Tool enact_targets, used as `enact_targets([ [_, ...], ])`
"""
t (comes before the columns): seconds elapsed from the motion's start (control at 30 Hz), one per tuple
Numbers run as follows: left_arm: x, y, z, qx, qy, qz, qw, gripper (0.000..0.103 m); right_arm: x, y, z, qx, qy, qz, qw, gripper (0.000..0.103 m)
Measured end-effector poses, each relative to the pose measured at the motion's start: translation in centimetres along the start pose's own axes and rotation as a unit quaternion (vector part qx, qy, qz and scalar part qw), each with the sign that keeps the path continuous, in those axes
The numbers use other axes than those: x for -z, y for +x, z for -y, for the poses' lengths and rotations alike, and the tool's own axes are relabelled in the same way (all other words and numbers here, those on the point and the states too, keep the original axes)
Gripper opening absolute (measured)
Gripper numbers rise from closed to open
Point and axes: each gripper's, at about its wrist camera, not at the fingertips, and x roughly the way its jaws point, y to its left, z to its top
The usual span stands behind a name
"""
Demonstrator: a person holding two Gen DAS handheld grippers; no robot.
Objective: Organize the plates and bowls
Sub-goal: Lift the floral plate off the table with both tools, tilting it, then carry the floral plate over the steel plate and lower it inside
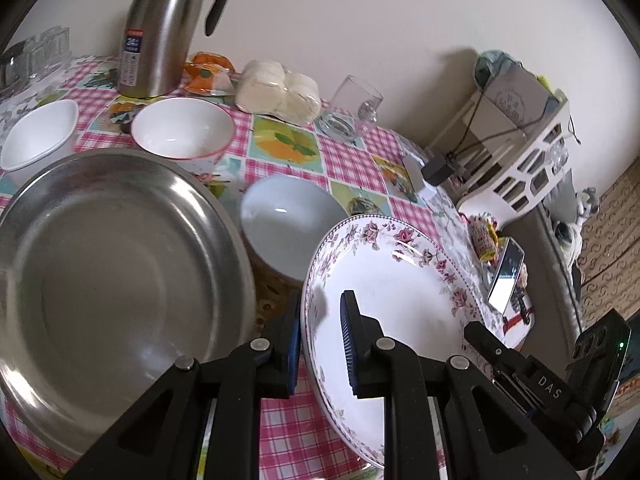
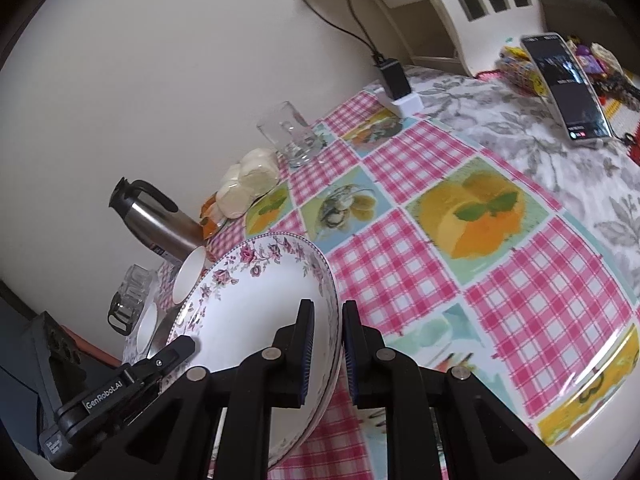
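A floral-rimmed white plate (image 1: 392, 292) is held tilted above the checked tablecloth. My left gripper (image 1: 320, 340) is shut on its left rim, one finger inside and one outside. My right gripper (image 2: 324, 344) is shut on the opposite rim of the same plate (image 2: 256, 300); its black body shows at the right of the left wrist view. A large steel basin (image 1: 112, 280) lies to the plate's left. A pale blue bowl (image 1: 288, 224) sits behind the plate. Two white bowls (image 1: 182, 128) (image 1: 40, 136) stand further back.
A steel thermos jug (image 1: 160, 28), wrapped buns (image 1: 280, 92) and a drinking glass (image 1: 352, 108) stand along the wall. A phone (image 2: 568, 88), snacks and a white rack (image 1: 520, 160) are at the right. Open tablecloth (image 2: 500, 260) lies right of the plate.
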Motion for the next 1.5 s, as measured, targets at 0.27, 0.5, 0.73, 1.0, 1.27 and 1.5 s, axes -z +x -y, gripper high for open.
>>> enact_targets([
  [0.27, -1.5, -1.7, -3.2, 0.002, -0.035, 0.021, 0.9992, 0.019, 0.6, 1.4, -3.4, 0.000, -0.021, -0.011, 1.000, 0.015],
  [0.5, -2.5, -2.9, -6.7, -0.001, -0.070, 0.035, 0.9970, 0.019, 1.1, 2.6, -7.0, -0.012, -0.038, -0.016, 0.999, 0.015],
  [0.73, -3.4, -4.5, -10.6, -0.005, -0.103, 0.053, 0.9932, 0.019, 1.8, 4.5, -10.6, -0.022, -0.054, -0.028, 0.998, 0.015],
  [1.0, -3.8, -6.3, -15.6, -0.016, -0.149, 0.073, 0.9860, 0.019, 2.7, 6.5, -15.0, -0.051, -0.078, -0.040, 0.995, 0.015],
  [1.27, -3.7, -6.9, -18.6, -0.034, -0.175, 0.078, 0.9809, 0.019, 3.9, 9.0, -18.0, -0.061, -0.102, -0.060, 0.991, 0.015],
  [1.5, -3.3, -6.4, -19.6, -0.042, -0.185, 0.064, 0.9797, 0.019, 5.1, 11.0, -17.9, -0.055, -0.104, -0.086, 0.989, 0.015],
])
